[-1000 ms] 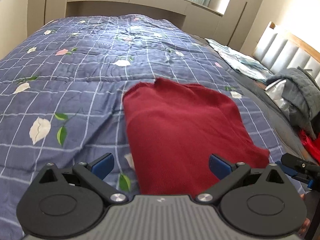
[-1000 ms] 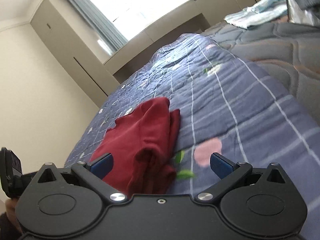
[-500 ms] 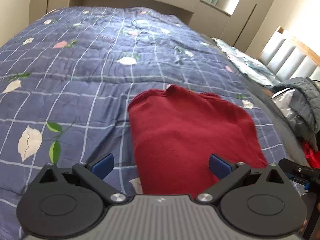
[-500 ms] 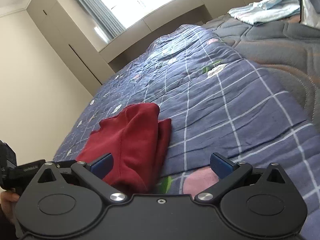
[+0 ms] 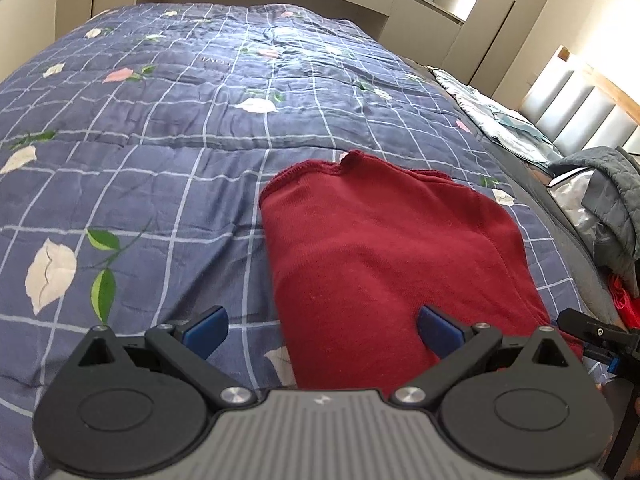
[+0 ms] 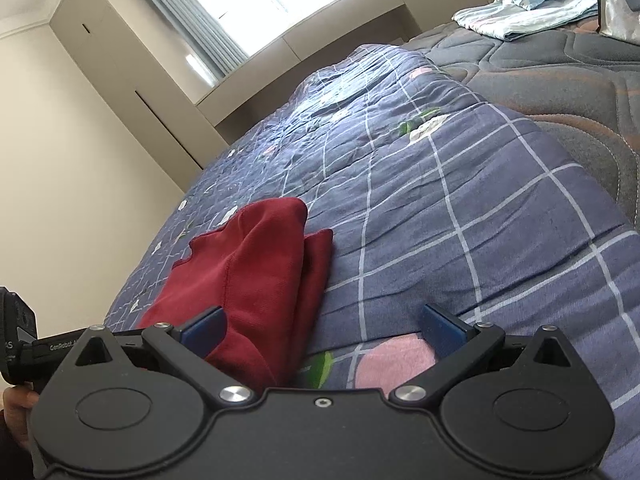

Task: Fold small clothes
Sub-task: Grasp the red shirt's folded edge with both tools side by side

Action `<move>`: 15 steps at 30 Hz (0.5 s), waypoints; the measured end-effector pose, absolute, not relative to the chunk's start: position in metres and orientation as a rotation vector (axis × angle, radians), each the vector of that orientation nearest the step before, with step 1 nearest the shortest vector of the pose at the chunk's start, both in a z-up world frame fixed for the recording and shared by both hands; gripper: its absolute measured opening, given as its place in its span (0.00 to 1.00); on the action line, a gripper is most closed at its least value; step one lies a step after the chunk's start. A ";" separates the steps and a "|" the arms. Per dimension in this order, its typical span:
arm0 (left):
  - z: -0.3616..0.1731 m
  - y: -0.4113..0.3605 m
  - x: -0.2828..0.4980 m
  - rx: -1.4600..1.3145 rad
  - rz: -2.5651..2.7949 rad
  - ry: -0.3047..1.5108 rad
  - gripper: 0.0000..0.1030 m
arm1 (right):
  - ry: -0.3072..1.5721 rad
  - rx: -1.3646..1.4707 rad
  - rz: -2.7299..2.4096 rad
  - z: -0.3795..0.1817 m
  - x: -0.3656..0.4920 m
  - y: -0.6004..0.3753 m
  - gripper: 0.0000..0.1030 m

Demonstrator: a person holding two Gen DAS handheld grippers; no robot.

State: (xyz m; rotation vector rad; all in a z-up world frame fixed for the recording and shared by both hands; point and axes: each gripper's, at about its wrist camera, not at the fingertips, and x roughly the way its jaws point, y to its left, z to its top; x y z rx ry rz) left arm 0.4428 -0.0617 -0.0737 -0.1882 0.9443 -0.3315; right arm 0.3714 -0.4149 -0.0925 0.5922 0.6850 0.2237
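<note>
Seen from the left wrist: blue-grey quilted bedspread (image 5: 168,168) with a white grid and printed leaves and petals, spread across the bed; on it, right of the white petal print, a folded dark red knit garment (image 5: 384,256), lying flat with its scalloped hem at the far end. Left gripper (image 5: 322,326) held low over the near edge of that red garment, blue-padded fingers (image 5: 206,326) spread wide, gripping nothing; one pad over bare bedspread left of the garment, the other over the red cloth. Further right of the garment, a folded pale blue sheet (image 5: 496,120), a grey quilted bundle (image 5: 612,196) by the padded headboard (image 5: 576,104), and a black piece of the other tool at the frame's edge. Seen from the right wrist: same red garment (image 6: 256,276) lying in doubled layers at the left, right gripper (image 6: 324,328) just short of its near end, fingers (image 6: 444,330) likewise parted wide and empty, the left pad over the red cloth, the right pad over a pink petal print on the bedspread (image 6: 460,208).
</note>
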 end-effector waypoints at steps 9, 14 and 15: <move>-0.078 -0.053 0.459 -0.291 -0.341 1.011 1.00 | 0.752 0.658 0.359 -0.089 0.426 -0.406 1.00; -0.089 -0.041 0.469 -0.438 -0.374 1.085 0.99 | 0.759 0.737 0.362 -0.093 0.440 -0.404 0.94; -0.090 -0.038 0.469 -0.467 -0.381 1.089 0.97 | 0.759 0.755 0.354 -0.094 0.439 -0.404 0.89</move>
